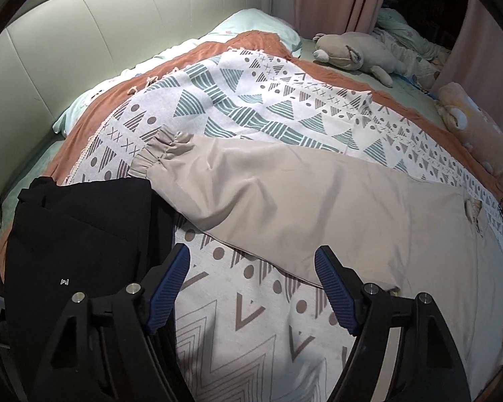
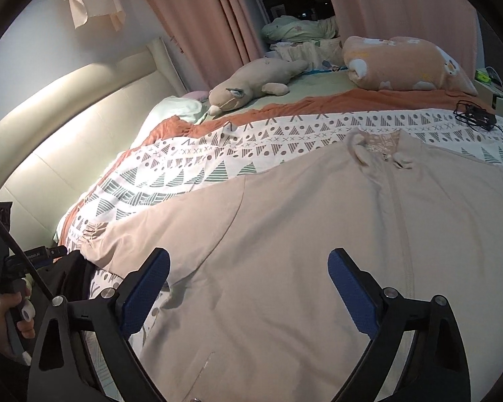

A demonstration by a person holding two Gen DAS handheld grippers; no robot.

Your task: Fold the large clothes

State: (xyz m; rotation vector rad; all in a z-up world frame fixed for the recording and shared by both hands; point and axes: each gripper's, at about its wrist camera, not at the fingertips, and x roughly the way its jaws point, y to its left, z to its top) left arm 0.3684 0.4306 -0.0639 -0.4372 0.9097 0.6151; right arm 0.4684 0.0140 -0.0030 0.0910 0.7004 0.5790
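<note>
Left hand-held gripper, bottom of the left wrist view: blue pads spread wide, nothing between them; below the gap lies patterned blanket, white with grey and teal triangles, dots and chevrons. Its right pad sits over the lower edge of the beige garment; contact cannot be told. Its left pad sits beside a black folded garment at lower left, which carries a small white label. Right hand-held gripper, bottom of the right wrist view: blue pads likewise spread, holding nothing, poised above the beige garment's body; touching or not cannot be told. Both point downward toward the bed. Lower left edge of the right wrist view: a person's hand wrapped round the handle of the other device, a black cable running up from it. The beige garment lies spread flat on the blanket, front up, a zip seam down its middle and a small collar at the far end in the upper right centre of the right wrist view; one long sleeve stretches toward the left of both frames and ends in a gathered elastic cuff, close to the black garment. Fabric mostly smooth, a few soft creases. Farther: orange-brown cover edge beyond the blanket, a grey plush toy lying on the green sheet, a peach cushion at upper right, a black tangle of cable on the blanket's far right. Farthest: cream padded headboard at left, pink curtains, dark window.
</note>
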